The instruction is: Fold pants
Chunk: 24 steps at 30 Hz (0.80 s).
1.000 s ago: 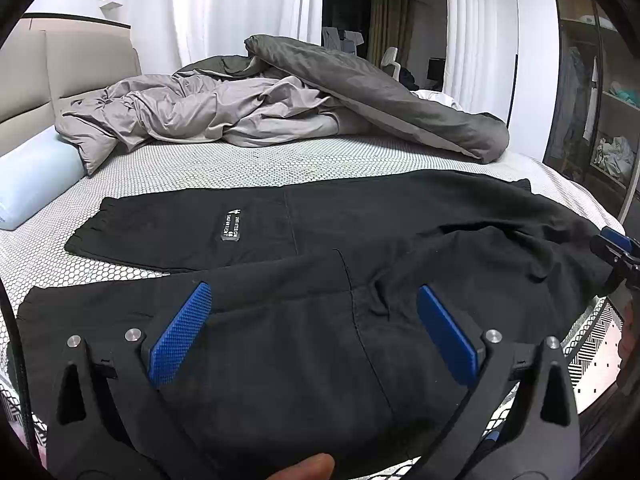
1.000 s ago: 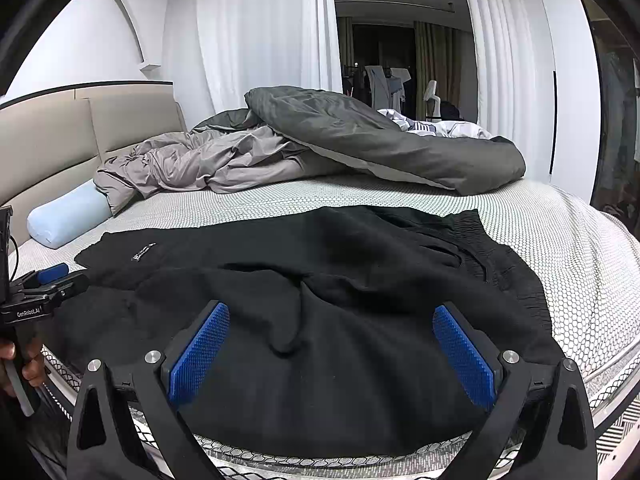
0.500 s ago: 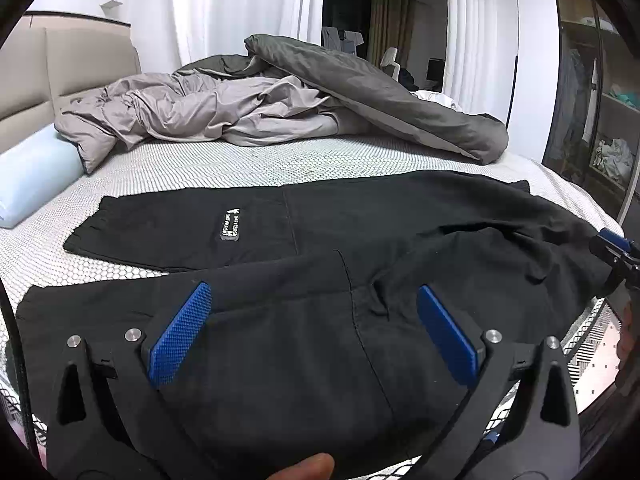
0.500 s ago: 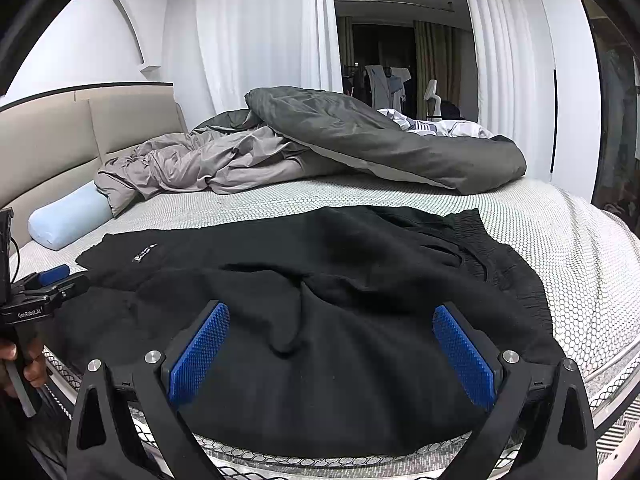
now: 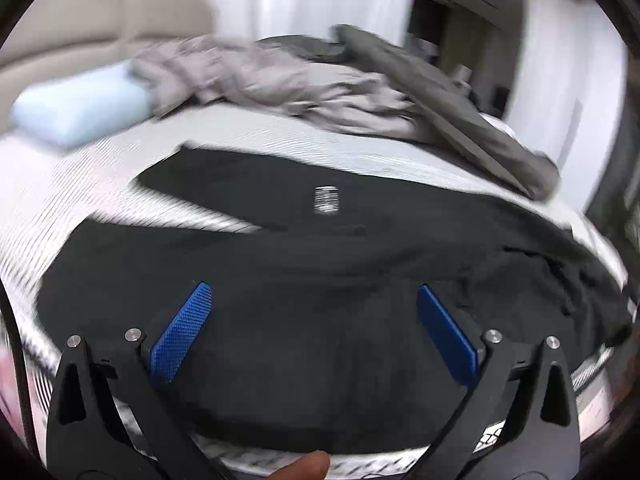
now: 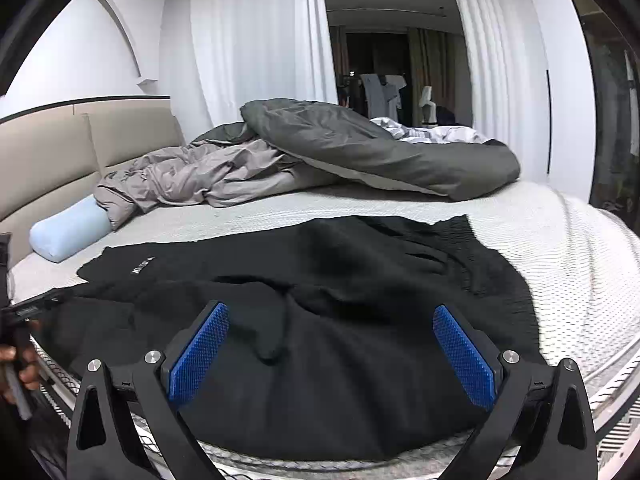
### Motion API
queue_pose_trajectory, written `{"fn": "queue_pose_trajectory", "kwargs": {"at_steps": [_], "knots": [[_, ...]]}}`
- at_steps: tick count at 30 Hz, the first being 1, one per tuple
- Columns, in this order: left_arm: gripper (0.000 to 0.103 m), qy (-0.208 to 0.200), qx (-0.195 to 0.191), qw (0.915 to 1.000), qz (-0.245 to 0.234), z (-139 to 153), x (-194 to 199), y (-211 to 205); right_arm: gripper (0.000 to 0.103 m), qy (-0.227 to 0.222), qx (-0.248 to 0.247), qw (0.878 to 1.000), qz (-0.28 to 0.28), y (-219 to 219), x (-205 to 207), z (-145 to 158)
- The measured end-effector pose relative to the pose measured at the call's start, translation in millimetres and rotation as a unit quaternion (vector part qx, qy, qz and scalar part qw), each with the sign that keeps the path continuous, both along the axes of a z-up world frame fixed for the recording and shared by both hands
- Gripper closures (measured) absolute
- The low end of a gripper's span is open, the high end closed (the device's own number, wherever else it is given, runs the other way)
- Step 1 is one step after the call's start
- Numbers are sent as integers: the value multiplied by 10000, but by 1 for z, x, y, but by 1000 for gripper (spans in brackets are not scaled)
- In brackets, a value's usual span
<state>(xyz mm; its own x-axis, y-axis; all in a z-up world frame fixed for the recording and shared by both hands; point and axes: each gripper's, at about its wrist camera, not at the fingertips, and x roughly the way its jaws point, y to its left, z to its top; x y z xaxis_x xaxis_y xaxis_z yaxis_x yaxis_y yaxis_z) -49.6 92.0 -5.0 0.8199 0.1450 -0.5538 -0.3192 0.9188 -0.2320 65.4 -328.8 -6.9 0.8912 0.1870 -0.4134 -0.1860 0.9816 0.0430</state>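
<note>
Fingers (image 6: 198,354) of both grippers spread wide above black pants (image 6: 320,360).

Motion-blurred left view, sharp right

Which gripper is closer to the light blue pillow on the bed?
The left. The left gripper hovers over the leg end of the black pants, the side where the blue pillow lies. The right gripper is over the waistband end, farther away.
</note>
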Motion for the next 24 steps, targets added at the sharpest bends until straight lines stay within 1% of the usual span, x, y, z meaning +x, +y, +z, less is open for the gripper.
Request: {"fn": "queue_pose_trajectory", "kwargs": {"at_steps": [2,5,7,10,11,13,14,15,16,17,18,20,21,23,24], "knots": [[1,-19,-109,9991,412,-1,-22,21,0,47,10,10000,62,-3,-2,1],[1,-21,-221,9960,866,-7,-52,50,0,70,-1,9999,99,-8,-6,1],[1,38,-387,9937,1054,-15,-67,70,0,117,33,9999,58,-12,-8,1],[2,110,-725,9892,1272,-28,-90,96,0,311,247,9992,16,-24,-8,-3],[4,98,-921,9867,1338,-34,-97,106,0,377,313,9988,5,-27,-9,-5],[8,72,-1125,9836,1406,-43,-108,121,0,470,477,9978,-30,-37,-11,-7],[13,70,-1245,9823,1396,-48,-110,126,0,476,516,9975,-95,-41,-11,-8],[22,107,-1380,9808,1376,-54,-112,133,0,485,542,9972,-155,-45,-12,-9],[26,154,-1547,9792,1307,-61,-113,138,0,499,578,9969,-214,-50,-12,-10],[35,188,-1673,9779,1238,-67,-113,143,0,505,634,9963,-268,-53,-13,-10],[38,204,-1702,9777,1211,-71,-109,144,0,510,732,9955,-313,-58,-13,-10],[40,215,-1634,9791,1192,-78,-107,148,0,476,866,9944,-373,-63,-13,-9],[46,222,-1622,9789,1221,-77,-103,148,0,451,893,9941,-409,-64,-14,-8],[53,200,-1510,9806,1235,-78,-101,151,0,416,875,9943,-443,-64,-13,-7],[61,192,-1441,9814,1256,-74,-93,150,0,418,849,9945,-453,-63,-12,-7]]}}
